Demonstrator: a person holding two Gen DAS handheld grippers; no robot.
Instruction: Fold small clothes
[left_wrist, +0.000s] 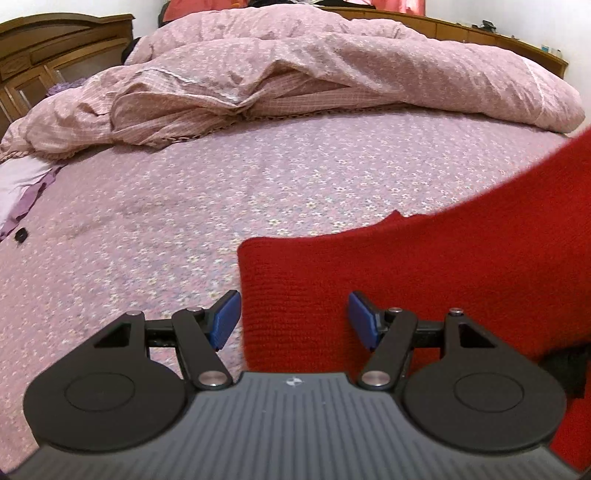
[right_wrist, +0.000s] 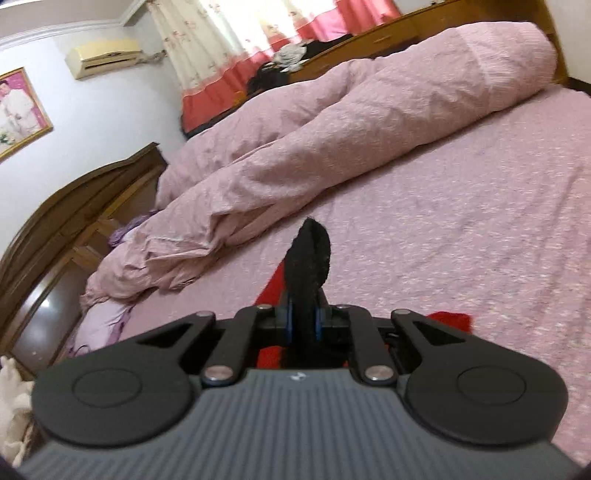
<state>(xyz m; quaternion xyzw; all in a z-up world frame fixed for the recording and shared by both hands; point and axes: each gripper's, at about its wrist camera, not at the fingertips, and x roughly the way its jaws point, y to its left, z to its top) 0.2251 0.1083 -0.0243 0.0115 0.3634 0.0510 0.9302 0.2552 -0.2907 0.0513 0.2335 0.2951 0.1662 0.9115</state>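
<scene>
A red knitted garment (left_wrist: 424, 266) lies at the near right of the flowered bed sheet (left_wrist: 147, 203), and its right part rises off the bed toward the right edge of the left wrist view. My left gripper (left_wrist: 294, 317) hangs open over the garment's near left edge, its blue pads (left_wrist: 225, 317) clear of the cloth. In the right wrist view my right gripper (right_wrist: 303, 321) is shut on a black edge of the garment (right_wrist: 310, 254), which sticks up past the fingertips. Bits of red cloth (right_wrist: 452, 319) show below it.
A rumpled pink duvet (left_wrist: 295, 74) is heaped across the far half of the bed. The wooden headboard (left_wrist: 55, 44) stands at the left, with purple cloth (left_wrist: 22, 192) and a small black item (left_wrist: 21, 235) near it. Curtains (right_wrist: 221, 55) hang on the far wall.
</scene>
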